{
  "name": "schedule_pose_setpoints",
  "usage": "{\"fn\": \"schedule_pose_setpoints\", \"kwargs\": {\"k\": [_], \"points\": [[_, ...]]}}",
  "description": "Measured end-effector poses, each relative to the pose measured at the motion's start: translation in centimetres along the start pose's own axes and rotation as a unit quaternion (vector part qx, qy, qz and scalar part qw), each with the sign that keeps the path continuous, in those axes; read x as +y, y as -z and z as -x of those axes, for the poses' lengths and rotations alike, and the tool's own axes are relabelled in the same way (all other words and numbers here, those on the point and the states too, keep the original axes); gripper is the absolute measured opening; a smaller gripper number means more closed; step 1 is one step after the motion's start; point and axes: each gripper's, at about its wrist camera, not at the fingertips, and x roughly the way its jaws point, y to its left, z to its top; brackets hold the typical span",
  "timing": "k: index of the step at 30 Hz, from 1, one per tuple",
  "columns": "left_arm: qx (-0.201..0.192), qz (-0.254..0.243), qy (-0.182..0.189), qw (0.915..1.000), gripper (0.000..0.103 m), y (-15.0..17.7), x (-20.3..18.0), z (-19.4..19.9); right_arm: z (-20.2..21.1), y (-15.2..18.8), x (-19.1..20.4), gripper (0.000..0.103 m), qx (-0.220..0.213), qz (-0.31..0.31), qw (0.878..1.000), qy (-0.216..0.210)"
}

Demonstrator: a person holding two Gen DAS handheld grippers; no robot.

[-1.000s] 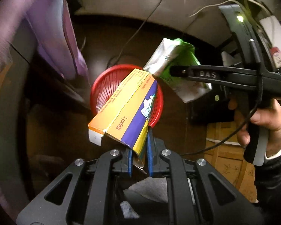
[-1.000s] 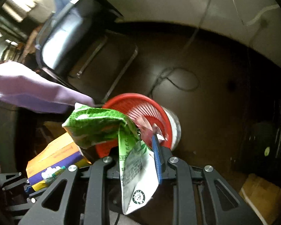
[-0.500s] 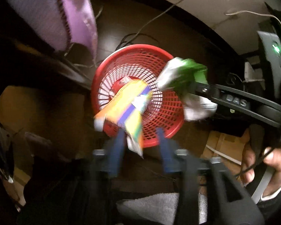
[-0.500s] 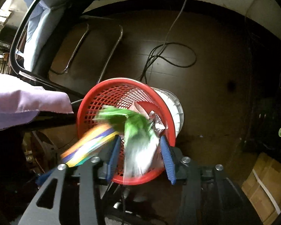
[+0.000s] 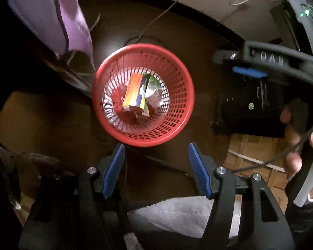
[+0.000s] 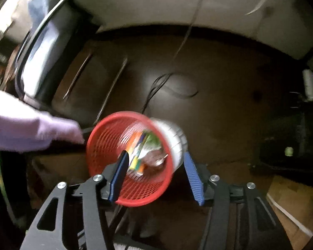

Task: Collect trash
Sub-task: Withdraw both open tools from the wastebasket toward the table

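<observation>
I judge the drop into the red mesh wastebasket [image 5: 143, 94] done, so next I go seek more trash: inside it lie the orange-and-purple carton [image 5: 134, 92] and, at its 3 o'clock, the green-and-white wrapper [image 5: 152, 89], while my left gripper [image 5: 156, 166] and right gripper [image 6: 156, 177], jaws just opened, hover spread and empty.

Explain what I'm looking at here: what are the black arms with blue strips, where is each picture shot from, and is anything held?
These are two hand-held grabbers, each with a camera looking along its fingers. In the left camera's picture, the left gripper stands open above a red basket on the dark floor; the right gripper and the hand that holds it show on the right side. The right camera looks down on the same basket. Both pairs of jaws have just been opening and nothing is between them. The orange box and green wrapper lie inside the basket.
</observation>
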Motion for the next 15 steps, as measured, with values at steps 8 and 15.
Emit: {"fn": "schedule_pose_setpoints", "kwargs": {"k": [8,15], "points": [[-0.084,-0.036,0.011,0.9958,0.062,2.5,-3.4,8.2,12.0,-1.2,1.4,0.065,-0.135,0.002,0.991,0.003],[-0.187,-0.006,0.002,0.9823,0.066,6.9,-2.0,17.8,19.4,0.4,7.7,0.069,-0.206,0.074,0.975,-0.041]]}}
